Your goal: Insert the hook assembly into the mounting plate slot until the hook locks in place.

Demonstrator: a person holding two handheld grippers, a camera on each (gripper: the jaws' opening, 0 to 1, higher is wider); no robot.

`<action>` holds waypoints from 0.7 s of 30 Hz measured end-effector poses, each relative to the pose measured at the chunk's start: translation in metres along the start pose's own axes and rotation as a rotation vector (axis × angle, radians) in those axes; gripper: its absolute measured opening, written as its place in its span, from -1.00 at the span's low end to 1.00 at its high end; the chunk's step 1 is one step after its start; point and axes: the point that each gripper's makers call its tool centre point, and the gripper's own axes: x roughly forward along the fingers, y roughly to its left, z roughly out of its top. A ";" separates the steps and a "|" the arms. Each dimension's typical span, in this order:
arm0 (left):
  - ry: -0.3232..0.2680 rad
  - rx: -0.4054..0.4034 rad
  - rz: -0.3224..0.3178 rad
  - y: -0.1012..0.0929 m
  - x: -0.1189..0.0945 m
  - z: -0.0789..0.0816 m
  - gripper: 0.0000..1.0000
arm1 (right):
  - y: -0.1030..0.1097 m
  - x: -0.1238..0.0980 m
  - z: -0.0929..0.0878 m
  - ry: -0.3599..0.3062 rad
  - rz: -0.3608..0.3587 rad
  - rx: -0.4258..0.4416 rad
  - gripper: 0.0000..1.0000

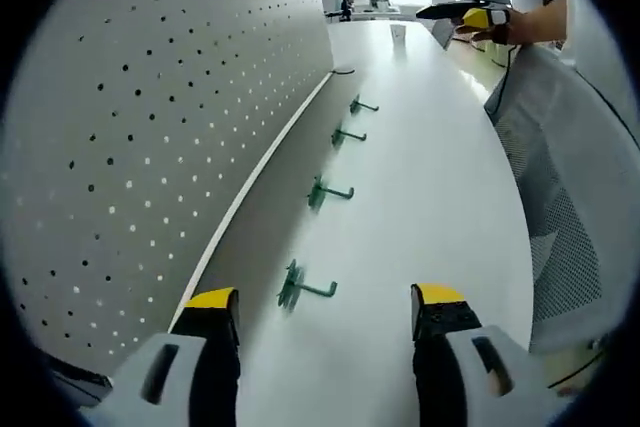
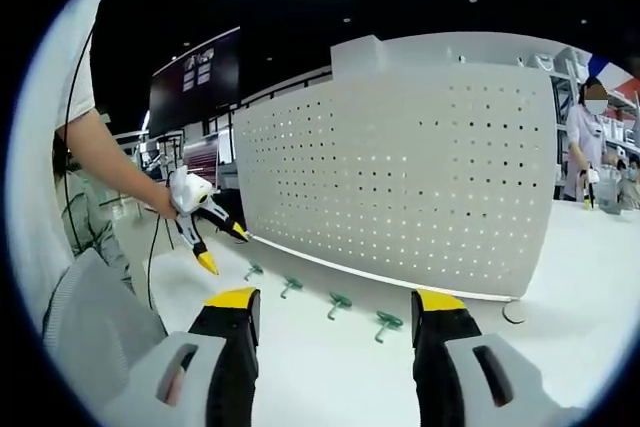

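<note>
A white bench [image 1: 440, 147] runs along the foot of a tall white pegboard [image 1: 150, 97], the mounting plate. Four green hooks lie in a row on the bench just in front of the pegboard's base.

In the left gripper view, the left gripper [image 1: 325, 312] hovers with its yellow-tipped jaws open and empty. The nearest hook [image 1: 300, 288] lies between and just beyond them. Past it come the second hook [image 1: 325, 192], the third hook [image 1: 345, 134] and the farthest hook [image 1: 360, 105].

Each hook has a flat green backing disc on the side facing the pegboard. Its thin shaft points away from the pegboard, across the bench, so the long axis runs square to the pegboard's face (the tip details are too small to read).

In the right gripper view, the right gripper [image 2: 335, 312] also has open, empty jaws, facing the pegboard from the other end of the row. The left gripper shows there in the person's hand [image 2: 165, 205].

No hook has been picked up yet, so the step in hand appears to be grasping one. It would likely go best to close the left jaws across the nearest hook's shaft. That leaves the disc end free to meet the holes. Then keep the shaft square to the pegboard while pressing in.
</note>
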 end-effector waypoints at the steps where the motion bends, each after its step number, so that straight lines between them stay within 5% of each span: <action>1: 0.012 0.008 -0.009 0.000 0.002 -0.002 0.44 | 0.000 0.000 0.000 0.001 0.000 -0.002 0.19; 4: 0.068 0.043 -0.036 0.000 0.007 -0.012 0.44 | 0.001 0.000 -0.001 0.003 0.005 0.000 0.18; 21: 0.179 0.119 -0.169 0.009 0.025 -0.026 0.33 | 0.001 0.000 -0.004 0.016 0.004 0.004 0.16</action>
